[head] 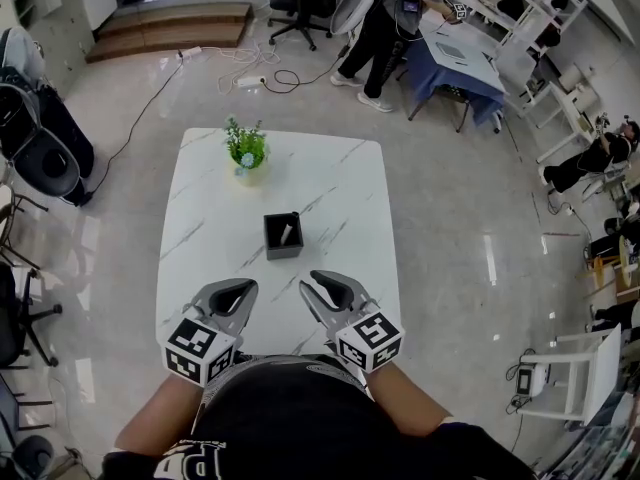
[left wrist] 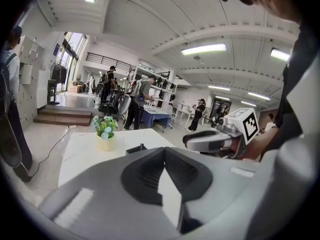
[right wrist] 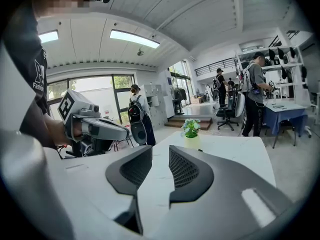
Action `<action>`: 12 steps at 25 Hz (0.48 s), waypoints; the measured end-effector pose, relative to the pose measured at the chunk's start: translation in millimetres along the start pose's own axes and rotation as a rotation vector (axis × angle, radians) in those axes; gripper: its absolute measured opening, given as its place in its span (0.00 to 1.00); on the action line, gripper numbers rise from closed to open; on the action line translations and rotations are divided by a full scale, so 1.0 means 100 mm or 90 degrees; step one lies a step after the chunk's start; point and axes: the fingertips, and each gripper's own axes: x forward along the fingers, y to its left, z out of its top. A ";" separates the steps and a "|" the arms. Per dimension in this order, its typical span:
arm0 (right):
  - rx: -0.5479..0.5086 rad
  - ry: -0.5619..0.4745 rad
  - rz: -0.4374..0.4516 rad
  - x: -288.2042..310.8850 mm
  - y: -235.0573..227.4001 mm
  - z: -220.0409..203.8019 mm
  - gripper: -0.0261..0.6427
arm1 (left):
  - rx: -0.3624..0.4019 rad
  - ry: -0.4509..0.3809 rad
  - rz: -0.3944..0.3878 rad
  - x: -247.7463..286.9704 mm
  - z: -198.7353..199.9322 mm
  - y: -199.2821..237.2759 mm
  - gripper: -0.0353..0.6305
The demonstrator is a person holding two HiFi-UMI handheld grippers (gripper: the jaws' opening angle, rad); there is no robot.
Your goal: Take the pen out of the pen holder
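Observation:
A black square pen holder point(head: 283, 236) stands near the middle of the white marble table point(head: 330, 178), with a light-coloured pen point(head: 287, 232) inside it. Both grippers hover over the near edge, short of the holder. My left gripper point(head: 240, 288) is below and left of it, jaws closed tip to tip with nothing held point(left wrist: 164, 149). My right gripper point(head: 322, 280) is below and right of it, and a narrow gap shows between its jaws point(right wrist: 160, 151). The top edge of the holder point(left wrist: 134, 149) peeks over the left jaws. Each gripper sees the other beside it.
A small potted plant point(head: 246, 150) stands at the far side of the table. Black chairs point(head: 40, 158) sit to the left. Beyond the table a cable point(head: 250, 73) lies on the floor, and a person point(head: 375, 43) stands by a blue desk point(head: 455, 68).

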 end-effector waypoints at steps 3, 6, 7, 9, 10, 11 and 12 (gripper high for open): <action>-0.001 0.001 -0.006 0.01 -0.01 -0.02 0.16 | 0.000 0.003 0.001 -0.02 -0.03 0.00 0.14; 0.000 -0.001 -0.008 0.02 -0.03 -0.01 0.16 | -0.004 0.005 0.005 -0.04 -0.05 0.01 0.14; 0.000 -0.002 -0.009 0.02 -0.04 -0.01 0.16 | -0.006 0.006 0.006 -0.05 -0.05 0.02 0.14; -0.003 0.000 -0.010 0.04 -0.07 0.00 0.16 | -0.009 0.008 0.008 -0.05 -0.06 0.03 0.14; -0.005 0.002 -0.011 0.06 -0.09 0.00 0.16 | -0.011 0.008 0.009 -0.05 -0.06 0.03 0.14; -0.007 0.005 -0.011 0.08 -0.12 0.00 0.16 | -0.013 0.009 0.010 -0.06 -0.07 0.04 0.14; -0.007 0.008 -0.013 0.11 -0.15 -0.01 0.16 | -0.015 0.010 0.012 -0.06 -0.07 0.06 0.14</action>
